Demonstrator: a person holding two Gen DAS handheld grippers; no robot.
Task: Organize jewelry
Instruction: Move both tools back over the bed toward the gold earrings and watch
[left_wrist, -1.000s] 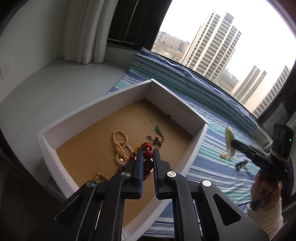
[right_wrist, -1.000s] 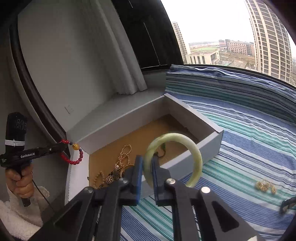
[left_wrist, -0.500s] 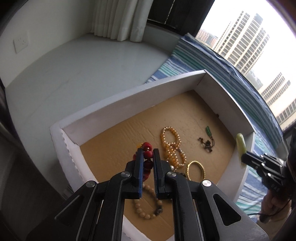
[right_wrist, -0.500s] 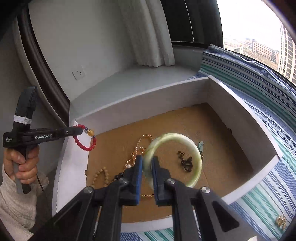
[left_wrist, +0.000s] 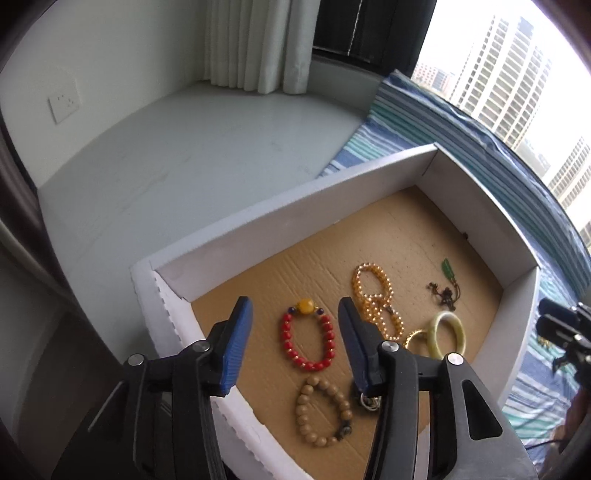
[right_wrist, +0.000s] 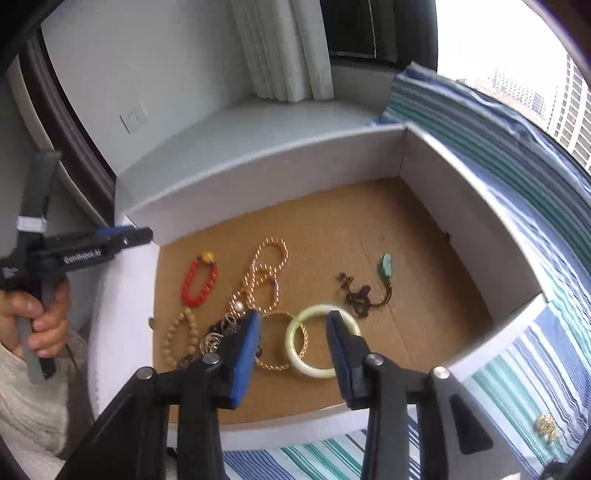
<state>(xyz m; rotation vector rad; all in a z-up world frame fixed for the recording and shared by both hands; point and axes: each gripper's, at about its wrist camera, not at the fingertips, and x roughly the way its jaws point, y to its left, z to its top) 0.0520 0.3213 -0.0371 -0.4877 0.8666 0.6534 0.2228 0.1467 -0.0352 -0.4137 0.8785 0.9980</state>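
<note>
Blue-padded jaws of the left gripper (left_wrist: 293, 332) have just opened, parted above the red bead bracelet (left_wrist: 308, 339) on the box (left_wrist: 258, 229) floor; the right gripper's (right_wrist: 293, 341) likewise, above the jade bangle (right_wrist: 321, 341).

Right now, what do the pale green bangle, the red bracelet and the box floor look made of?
Pale green bangle: jade-like stone or glass, smooth, glossy, slightly translucent; can't tell which.
Red bracelet: small matte red beads with one glossy amber bead; coral or plastic, unclear.
Box floor: bare brown corrugated cardboard, flute lines visible.
</note>
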